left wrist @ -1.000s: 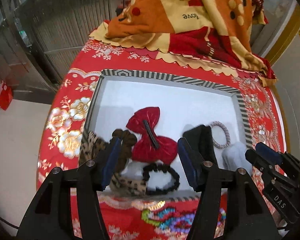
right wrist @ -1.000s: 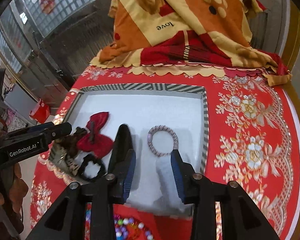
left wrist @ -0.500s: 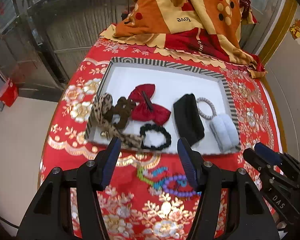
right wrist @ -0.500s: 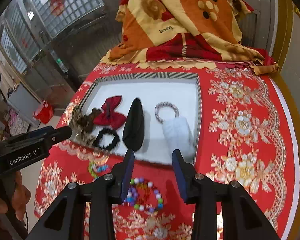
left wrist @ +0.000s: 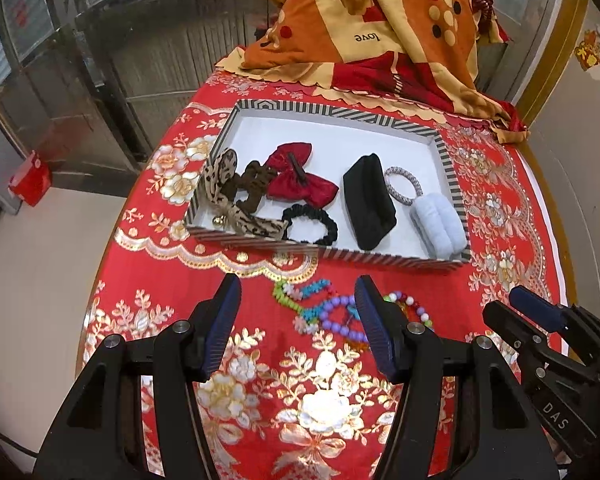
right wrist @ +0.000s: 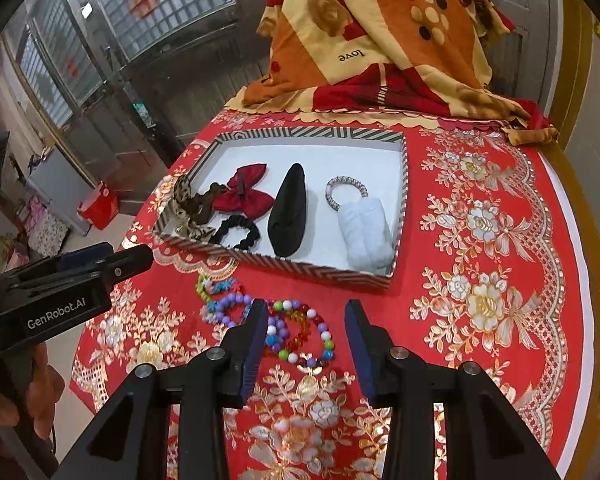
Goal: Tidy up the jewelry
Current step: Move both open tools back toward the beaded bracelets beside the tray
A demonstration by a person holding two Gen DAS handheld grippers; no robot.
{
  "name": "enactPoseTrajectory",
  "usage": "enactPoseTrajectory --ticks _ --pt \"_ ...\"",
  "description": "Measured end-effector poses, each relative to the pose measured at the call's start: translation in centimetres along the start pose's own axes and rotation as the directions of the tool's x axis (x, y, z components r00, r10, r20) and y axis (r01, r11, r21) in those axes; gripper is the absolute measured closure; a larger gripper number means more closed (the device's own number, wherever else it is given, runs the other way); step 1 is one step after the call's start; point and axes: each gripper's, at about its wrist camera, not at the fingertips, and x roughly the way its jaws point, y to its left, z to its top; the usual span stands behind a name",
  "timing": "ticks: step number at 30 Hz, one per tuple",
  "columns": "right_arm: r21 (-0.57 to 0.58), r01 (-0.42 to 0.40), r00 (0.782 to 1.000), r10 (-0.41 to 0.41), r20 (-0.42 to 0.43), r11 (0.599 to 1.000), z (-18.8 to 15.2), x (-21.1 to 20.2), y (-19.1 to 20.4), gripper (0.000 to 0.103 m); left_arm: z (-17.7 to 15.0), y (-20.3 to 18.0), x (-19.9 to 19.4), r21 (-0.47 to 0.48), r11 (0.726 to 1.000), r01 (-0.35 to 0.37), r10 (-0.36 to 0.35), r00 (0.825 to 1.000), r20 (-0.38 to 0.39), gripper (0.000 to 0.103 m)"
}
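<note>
Through the left wrist camera, my left hand-held gripper (left wrist: 296, 312) hangs with jaws apart and empty above the bead bracelets (left wrist: 328, 312), which lie on the table (left wrist: 500, 208) just in front of the striped tray (left wrist: 446, 160). Through the right wrist camera, my right hand-held gripper (right wrist: 306, 334) is likewise spread and empty, over the multicolored bracelet (right wrist: 300, 336) before that tray (right wrist: 403, 184).

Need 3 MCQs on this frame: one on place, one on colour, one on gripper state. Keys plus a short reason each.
1. The beaded bracelets lie:
A) inside the tray
B) on the tablecloth in front of the tray
C) on the blanket

2. The bow in the striped tray is:
A) red
B) white
C) blue

3. The right gripper is:
A) shut on a bracelet
B) open, holding nothing
C) shut, empty

Key:
1 B, beads rest on the red floral tablecloth outside the rim.
2 A, red fabric.
3 B, fingers apart with nothing between.
</note>
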Motion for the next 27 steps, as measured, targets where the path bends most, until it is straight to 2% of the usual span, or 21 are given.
enactPoseTrajectory --ticks 11,17,27 --pt "-0.009 -0.018 1.0 0.018 -0.01 1.0 -1.4 -0.6 -0.3 0.065 -1.8 -0.7 -0.7 -0.003 1.0 -0.019 0.019 1.0 -0.006 0.044" --pt "-0.016 -0.022 0.999 0.021 -0.04 1.0 -2.0 0.1 -0.5 0.064 -2.1 0.6 -0.3 -0.043 0.999 -0.022 0.021 0.999 -0.028 0.044" --pt "-0.013 -0.069 0.991 0.067 -0.116 0.998 -3.5 3.4 -0.8 0.064 -3.3 4.4 2.9 -0.159 0.987 -0.024 0.002 0.99 -0.141 0.044"
